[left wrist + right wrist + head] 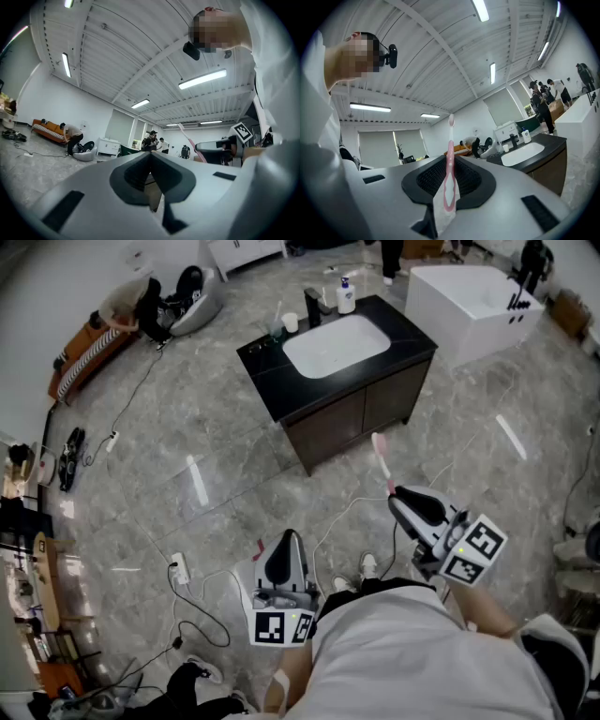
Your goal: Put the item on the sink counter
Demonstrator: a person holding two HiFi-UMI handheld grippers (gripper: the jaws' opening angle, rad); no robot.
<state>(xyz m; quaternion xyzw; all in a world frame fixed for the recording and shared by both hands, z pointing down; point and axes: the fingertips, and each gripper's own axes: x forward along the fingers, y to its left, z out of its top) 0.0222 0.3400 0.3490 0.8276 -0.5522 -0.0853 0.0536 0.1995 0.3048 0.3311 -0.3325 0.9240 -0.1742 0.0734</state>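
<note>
The right gripper [394, 493] is clamped on a pink toothbrush [382, 463], well short of the counter [272, 381]. The left gripper [288, 540] has its jaws together, empty. The carry is in hand, I judge; next comes closing on the counter and lowering the brush onto its bare top.

A pink toothbrush [382, 460] is held clamped by its handle in the right gripper [393, 491], head pointing outward, well apart from the black-topped sink counter [267, 371]

Dark surface [272, 381] with white basin [336, 343].
A bottle [346, 296], a cup [291, 322] and a black tap [312, 307] are seen along its far edge.
</note>
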